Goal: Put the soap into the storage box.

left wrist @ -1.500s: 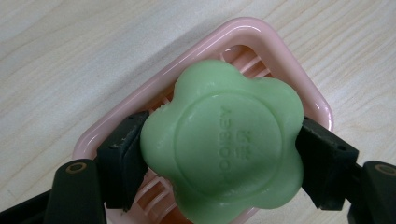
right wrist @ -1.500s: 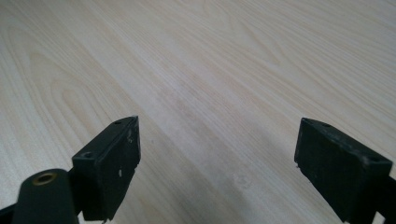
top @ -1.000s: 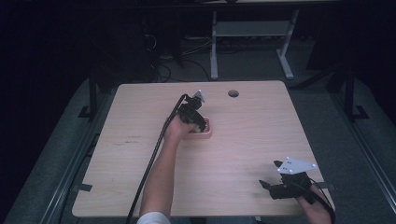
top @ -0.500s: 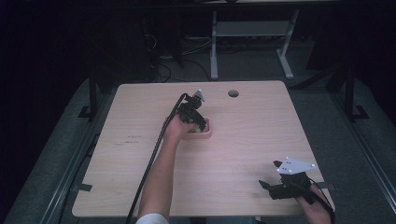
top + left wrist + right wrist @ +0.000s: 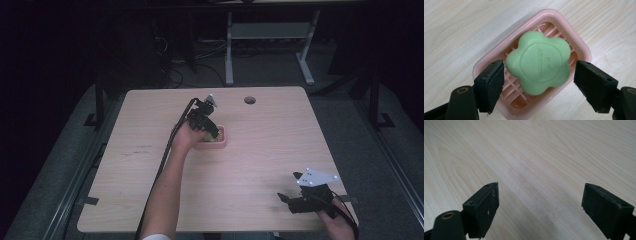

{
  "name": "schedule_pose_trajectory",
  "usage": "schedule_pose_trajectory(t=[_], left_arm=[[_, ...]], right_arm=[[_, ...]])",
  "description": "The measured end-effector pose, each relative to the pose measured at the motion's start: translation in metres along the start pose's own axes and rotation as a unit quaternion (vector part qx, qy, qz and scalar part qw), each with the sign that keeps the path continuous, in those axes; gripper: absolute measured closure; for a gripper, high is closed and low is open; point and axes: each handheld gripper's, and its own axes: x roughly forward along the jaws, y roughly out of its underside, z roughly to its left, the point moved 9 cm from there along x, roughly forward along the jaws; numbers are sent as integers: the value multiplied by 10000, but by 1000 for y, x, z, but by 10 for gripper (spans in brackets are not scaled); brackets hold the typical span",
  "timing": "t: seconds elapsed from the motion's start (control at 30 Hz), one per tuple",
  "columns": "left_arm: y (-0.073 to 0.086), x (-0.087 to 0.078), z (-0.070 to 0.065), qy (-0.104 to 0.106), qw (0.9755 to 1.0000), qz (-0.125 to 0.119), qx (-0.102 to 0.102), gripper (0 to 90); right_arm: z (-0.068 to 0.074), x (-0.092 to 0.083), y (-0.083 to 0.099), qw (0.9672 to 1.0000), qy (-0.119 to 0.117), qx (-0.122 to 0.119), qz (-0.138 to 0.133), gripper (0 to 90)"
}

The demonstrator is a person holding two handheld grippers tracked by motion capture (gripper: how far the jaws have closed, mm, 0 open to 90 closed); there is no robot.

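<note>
The wooden desk (image 5: 260, 165) carries a pink soap dish (image 5: 494, 67) near its middle, slightly toward the far edge. A green flower-shaped soap (image 5: 539, 62) lies in the dish. The left gripper (image 5: 537, 75) hangs over it, fingers (image 5: 490, 83) spread either side of the soap, not touching it. The right gripper (image 5: 295, 197) rests by the near right corner, fingers spread over bare wood.

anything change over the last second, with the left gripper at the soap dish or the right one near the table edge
Nothing visibly changed. The left gripper is over the pink soap dish as before, jaws open on either side of the green flower-shaped soap, not clamped on it. The right gripper stays open near the table corner.
</note>
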Motion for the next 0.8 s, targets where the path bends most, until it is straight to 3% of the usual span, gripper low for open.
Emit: schedule_pose_trajectory(t=[0.33, 0.8], left_arm=[[6, -14, -5, 34, 9999, -103, 64, 245], [21, -18, -5, 59, 9998, -163, 137, 239]], right_arm=[[-2, 0, 1, 10000, 39, 27, -30, 138], [-3, 1, 3, 9999, 83, 98, 59, 138]])
